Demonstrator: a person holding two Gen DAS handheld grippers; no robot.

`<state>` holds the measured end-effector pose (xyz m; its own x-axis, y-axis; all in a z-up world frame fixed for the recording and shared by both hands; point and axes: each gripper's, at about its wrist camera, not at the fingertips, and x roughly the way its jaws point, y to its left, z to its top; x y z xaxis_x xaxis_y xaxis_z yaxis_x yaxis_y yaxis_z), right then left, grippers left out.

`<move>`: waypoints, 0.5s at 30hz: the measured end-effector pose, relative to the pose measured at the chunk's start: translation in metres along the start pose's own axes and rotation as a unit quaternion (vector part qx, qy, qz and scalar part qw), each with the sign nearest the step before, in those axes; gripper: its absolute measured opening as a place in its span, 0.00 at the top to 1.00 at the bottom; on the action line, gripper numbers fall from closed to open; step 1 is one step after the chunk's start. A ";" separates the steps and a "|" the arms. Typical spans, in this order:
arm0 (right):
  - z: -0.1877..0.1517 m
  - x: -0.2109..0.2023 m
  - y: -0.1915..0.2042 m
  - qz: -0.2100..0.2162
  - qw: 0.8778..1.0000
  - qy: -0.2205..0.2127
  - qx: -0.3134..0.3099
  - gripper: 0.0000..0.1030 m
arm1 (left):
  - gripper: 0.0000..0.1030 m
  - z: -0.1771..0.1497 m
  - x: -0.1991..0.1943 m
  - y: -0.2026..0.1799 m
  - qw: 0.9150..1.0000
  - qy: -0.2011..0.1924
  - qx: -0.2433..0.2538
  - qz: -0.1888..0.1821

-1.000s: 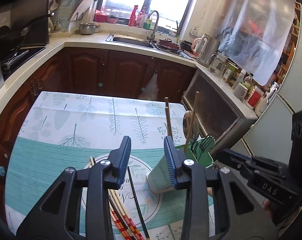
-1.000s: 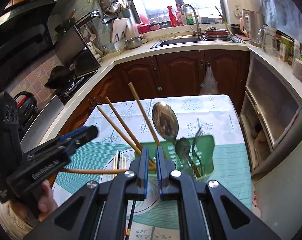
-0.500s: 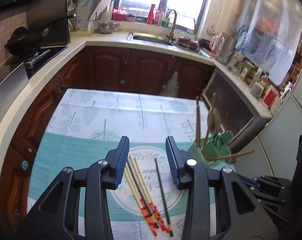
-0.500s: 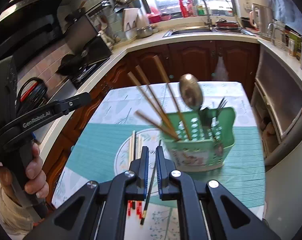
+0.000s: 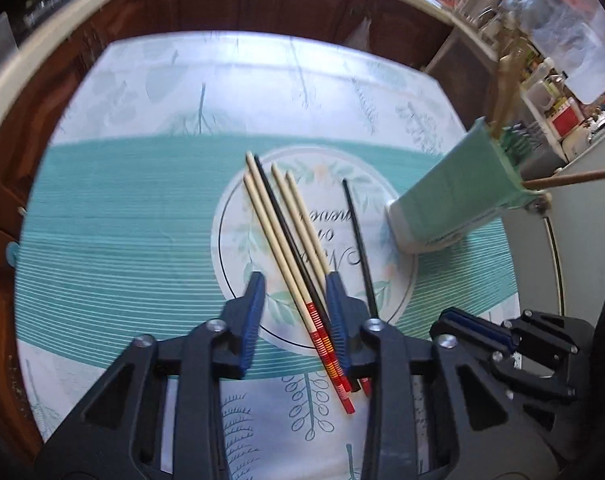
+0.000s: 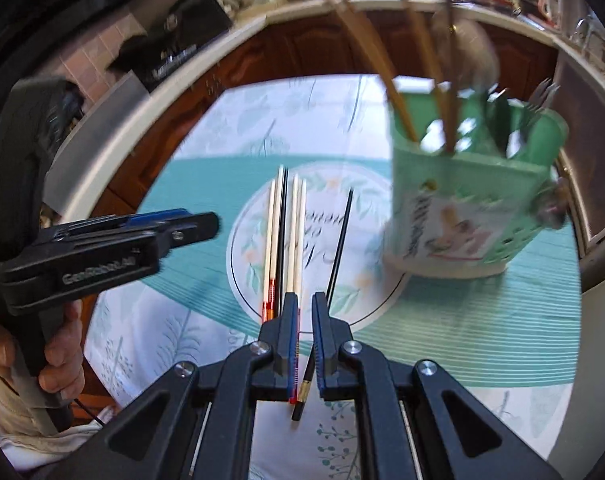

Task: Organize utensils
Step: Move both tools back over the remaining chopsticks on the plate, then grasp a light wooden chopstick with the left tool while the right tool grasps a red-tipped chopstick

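Several chopsticks (image 5: 286, 236) lie in a bunch on the table's round print: pale ones with red ends and a black one among them. One black chopstick (image 5: 358, 240) lies apart to the right. My left gripper (image 5: 296, 286) is open, low over the bunch, its fingers either side of it. My right gripper (image 6: 305, 306) is nearly shut with nothing between its fingers, above the near ends of the chopsticks (image 6: 290, 236), beside the lone black chopstick (image 6: 338, 248). The green utensil holder (image 6: 466, 196) stands right, holding wooden chopsticks, a spoon and forks.
The table wears a teal and white leaf-print cloth (image 5: 142, 216). Dark wood kitchen cabinets (image 5: 222, 4) and a pale counter run behind it. A cabinet (image 6: 590, 160) stands to the right of the table. The left gripper's body (image 6: 102, 248) shows in the right wrist view.
Both grippers have dropped low towards the table and the chopsticks, which now fill the views. The left gripper stays open, the right stays nearly shut and empty.
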<state>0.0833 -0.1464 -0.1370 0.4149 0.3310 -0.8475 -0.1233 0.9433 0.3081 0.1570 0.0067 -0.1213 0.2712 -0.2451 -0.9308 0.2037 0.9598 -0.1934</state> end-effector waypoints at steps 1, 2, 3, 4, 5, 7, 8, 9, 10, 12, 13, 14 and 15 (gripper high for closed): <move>0.000 0.008 0.001 0.001 1.000 0.009 0.000 0.93 | 0.82 0.002 0.011 0.004 1.000 0.016 -0.006 -0.002; 0.000 0.014 0.002 0.003 1.000 0.016 0.002 0.93 | 0.83 0.004 0.018 0.005 1.000 0.024 -0.011 0.000; 0.003 0.018 0.002 0.004 1.000 0.021 0.004 0.93 | 0.84 0.007 0.027 0.008 0.999 0.036 -0.015 0.002; 0.004 0.023 0.002 0.004 1.000 0.025 0.006 0.93 | 0.85 0.009 0.035 0.010 0.999 0.047 -0.017 0.003; 0.005 0.026 0.002 0.005 1.000 0.027 0.007 0.93 | 0.86 0.012 0.043 0.012 0.998 0.055 -0.021 0.005; 0.005 0.032 0.001 0.004 0.999 0.032 0.010 0.93 | 0.88 0.017 0.055 0.014 0.997 0.069 -0.026 0.007; 0.005 0.034 0.000 0.004 0.999 0.035 0.011 0.93 | 0.88 0.017 0.059 0.016 0.997 0.074 -0.029 0.008; 0.006 0.036 0.000 0.005 0.999 0.037 0.012 0.93 | 0.88 0.017 0.062 0.017 0.996 0.078 -0.031 0.006; 0.006 0.038 0.000 0.005 0.999 0.039 0.012 0.93 | 0.88 0.019 0.065 0.018 0.996 0.082 -0.032 0.007; 0.005 0.040 -0.001 0.003 0.999 0.042 0.010 0.93 | 0.88 0.019 0.069 0.017 0.995 0.090 -0.032 0.005; 0.004 0.041 -0.001 0.003 0.999 0.044 0.009 0.93 | 0.88 0.019 0.072 0.017 0.995 0.094 -0.032 0.003; 0.004 0.042 -0.002 0.003 0.999 0.045 0.009 0.93 | 0.88 0.020 0.072 0.016 0.995 0.092 -0.032 0.004; 0.004 0.044 -0.001 0.003 0.999 0.046 0.010 0.93 | 0.89 0.020 0.072 0.015 0.995 0.093 -0.031 0.007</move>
<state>0.1051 -0.1333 -0.1726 0.3287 0.3373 -0.8821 -0.1076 0.9413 0.3199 0.1987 0.0002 -0.1851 0.0944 -0.2080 -0.9736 0.1419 0.9708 -0.1936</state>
